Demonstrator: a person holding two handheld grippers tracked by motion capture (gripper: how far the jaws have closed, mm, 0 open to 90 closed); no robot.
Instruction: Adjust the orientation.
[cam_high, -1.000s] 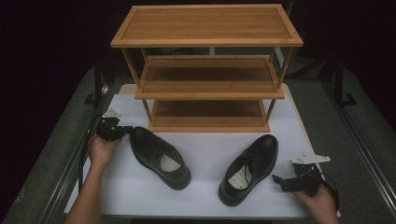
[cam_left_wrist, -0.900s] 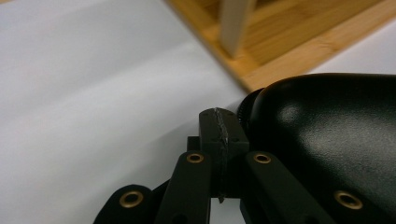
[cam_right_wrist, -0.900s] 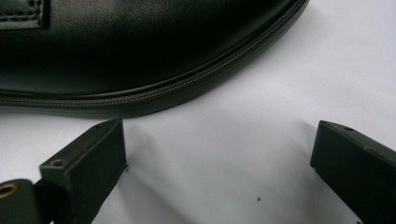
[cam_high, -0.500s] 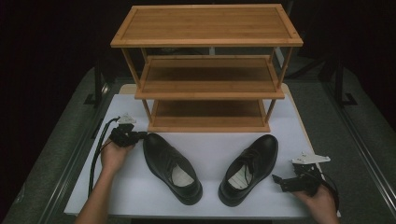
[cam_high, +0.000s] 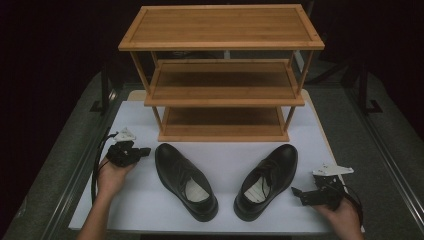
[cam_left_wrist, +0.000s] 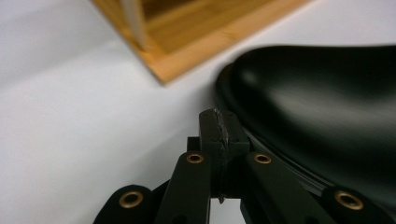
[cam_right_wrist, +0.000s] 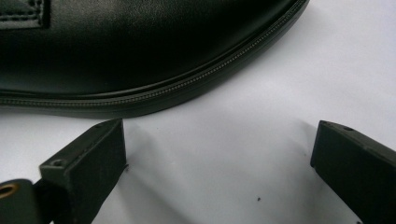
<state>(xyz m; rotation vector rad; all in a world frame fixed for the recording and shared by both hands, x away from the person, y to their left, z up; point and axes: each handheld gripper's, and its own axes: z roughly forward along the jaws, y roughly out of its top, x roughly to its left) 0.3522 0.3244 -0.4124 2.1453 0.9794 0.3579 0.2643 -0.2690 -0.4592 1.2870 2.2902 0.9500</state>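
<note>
Beyond both tools, at the far side of the white table (cam_high: 150, 210), stands a three-tier wooden rack (cam_high: 222, 75). Between the tools lie two black shoes. Just right of your left tool (cam_high: 142, 151), jaws pressed together on nothing, the left shoe (cam_high: 184, 179) points its toe away and leftward. Just left of your right tool (cam_high: 296, 191), jaws spread apart, the right shoe (cam_high: 267, 180) points away and rightward. Nudging sideways with closed jaws could spin a shoe rather than grip it.
</note>
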